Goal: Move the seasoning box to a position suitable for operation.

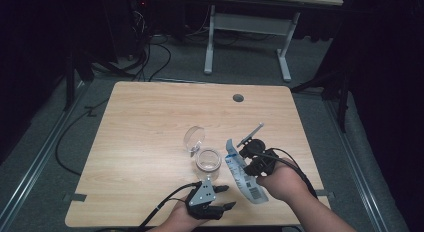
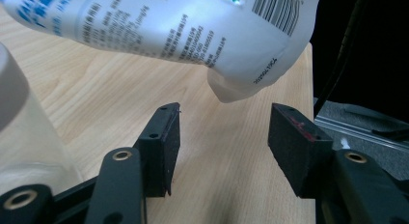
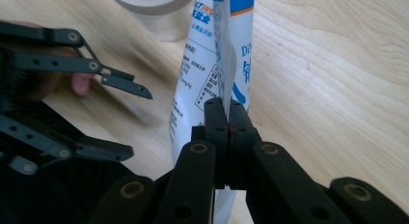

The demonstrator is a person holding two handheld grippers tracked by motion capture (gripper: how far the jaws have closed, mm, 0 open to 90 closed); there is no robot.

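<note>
Taking the open glass jar (image 1: 208, 162) as the landmark and going left to right: its round lid (image 1: 194, 138) is lying on the table (image 1: 150, 122) just behind it and slightly to its left, already off. On the near side of the jar, the left gripper (image 1: 226, 197) is hovering low over the table with its jaws spread wide, gripping nothing (in the left gripper view the jar (image 2: 21, 137) is standing at the far left, just beside the gripper but outside the jaws). Just to the right of the jar, the white-and-blue pouch (image 1: 242, 174) is hanging tilted, its top edge toward the jar's mouth. The right gripper (image 1: 247, 154) is clamping the pouch (image 3: 217, 55); in the right gripper view its jaws are pressed together on a flat seam of the pouch.

The step in hand looks like preparing to empty the pouch into the jar. The next move probably calls for the left gripper to close on the pouch's lower end (image 2: 251, 74), which is hanging just above its open jaws, so both can tip the opening over the jar's mouth.
</note>
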